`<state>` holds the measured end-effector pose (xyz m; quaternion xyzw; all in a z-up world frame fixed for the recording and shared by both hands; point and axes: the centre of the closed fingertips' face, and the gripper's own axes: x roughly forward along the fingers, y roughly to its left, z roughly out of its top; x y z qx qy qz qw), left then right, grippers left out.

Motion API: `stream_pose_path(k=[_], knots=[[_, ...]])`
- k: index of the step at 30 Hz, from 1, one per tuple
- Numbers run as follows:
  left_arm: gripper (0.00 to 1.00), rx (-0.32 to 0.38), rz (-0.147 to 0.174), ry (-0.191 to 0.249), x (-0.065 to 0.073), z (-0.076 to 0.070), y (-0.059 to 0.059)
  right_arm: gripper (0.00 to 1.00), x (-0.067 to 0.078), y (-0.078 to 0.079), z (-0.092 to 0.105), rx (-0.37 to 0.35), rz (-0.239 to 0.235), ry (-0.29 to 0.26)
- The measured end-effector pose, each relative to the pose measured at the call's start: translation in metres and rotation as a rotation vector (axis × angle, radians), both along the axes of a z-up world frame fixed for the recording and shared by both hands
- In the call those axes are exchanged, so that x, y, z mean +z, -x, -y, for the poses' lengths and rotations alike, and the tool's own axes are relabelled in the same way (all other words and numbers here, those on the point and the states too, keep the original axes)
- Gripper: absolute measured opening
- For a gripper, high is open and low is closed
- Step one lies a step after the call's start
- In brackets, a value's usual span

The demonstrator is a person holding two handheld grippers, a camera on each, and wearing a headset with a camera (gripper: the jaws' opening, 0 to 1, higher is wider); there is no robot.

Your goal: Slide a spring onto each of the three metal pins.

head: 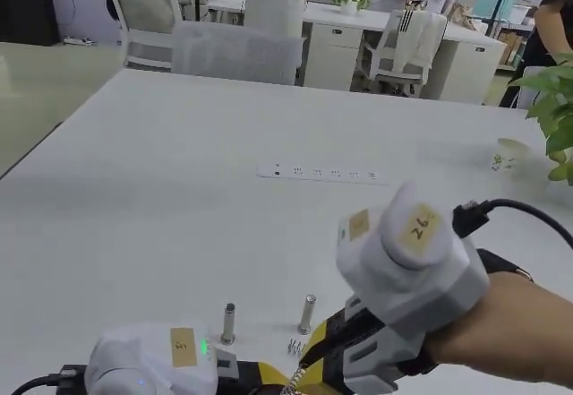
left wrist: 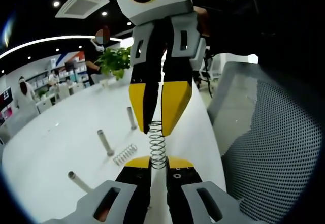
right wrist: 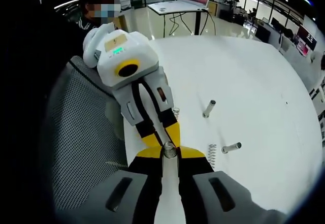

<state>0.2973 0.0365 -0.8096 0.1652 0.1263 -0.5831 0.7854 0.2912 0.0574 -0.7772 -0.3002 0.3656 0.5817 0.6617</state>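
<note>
**Step in hand:** spring no. 1, pre-insertion. Your left hand-held gripper (left wrist: 158,162) (white body, yellow-black jaws) is clenched on one end of a small coiled steel wire spring (left wrist: 158,145). Your right hand-held gripper (left wrist: 155,126) is clenched on the opposite end, jaw tips facing. The spring hangs in the air btw. the two, above the white table (left wrist: 61,132) and close to its edge. This reads as a hand-over or re-grip, not an insertion.

**Status:** three short grey metal pins (left wrist: 105,142) stand upright on the table, apart from both grippers. All look bare, so approx. 0 of 3 done. A second loose wire spring (left wrist: 125,154) lies flat just beside the middle pin.

**Next move:** release one gripper and hold w/ the other near one end, leaving the bore free. Align the spring axis w/ a pin tip, then lower straight. The thin coil will prob. flex or cock if tilted.

**Limits:**
- In the head view, the held spring is cut off at the bottom edge and gripper bodies cover the table nearest you.
- Pad contact on the coil is too small to confirm.
- Cannot tell where the third spring lies, or whether the pins are fixed.
</note>
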Motion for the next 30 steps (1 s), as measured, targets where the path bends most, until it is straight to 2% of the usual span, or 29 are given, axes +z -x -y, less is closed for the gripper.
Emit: stream_pose_path(k=[12,21,23,26,30], knots=[[0.02,-0.014,0.003,0.027,0.009,0.005,0.002,0.09,-0.013,0.003,-0.001,0.020,-0.019,0.038],[0.02,-0.015,0.002,0.034,0.011,0.007,0.003,0.08,-0.014,0.003,0.001,0.019,-0.026,0.045],[0.03,-0.007,0.009,0.039,0.012,0.007,0.001,0.08,-0.013,0.001,0.001,0.016,-0.015,0.043],[0.03,0.003,0.004,0.048,0.013,0.006,-0.001,0.08,-0.012,0.000,0.001,0.009,-0.018,0.040],[0.10,0.017,-0.002,0.046,0.012,0.004,-0.003,0.08,-0.010,-0.004,0.004,-0.005,-0.012,0.043]])
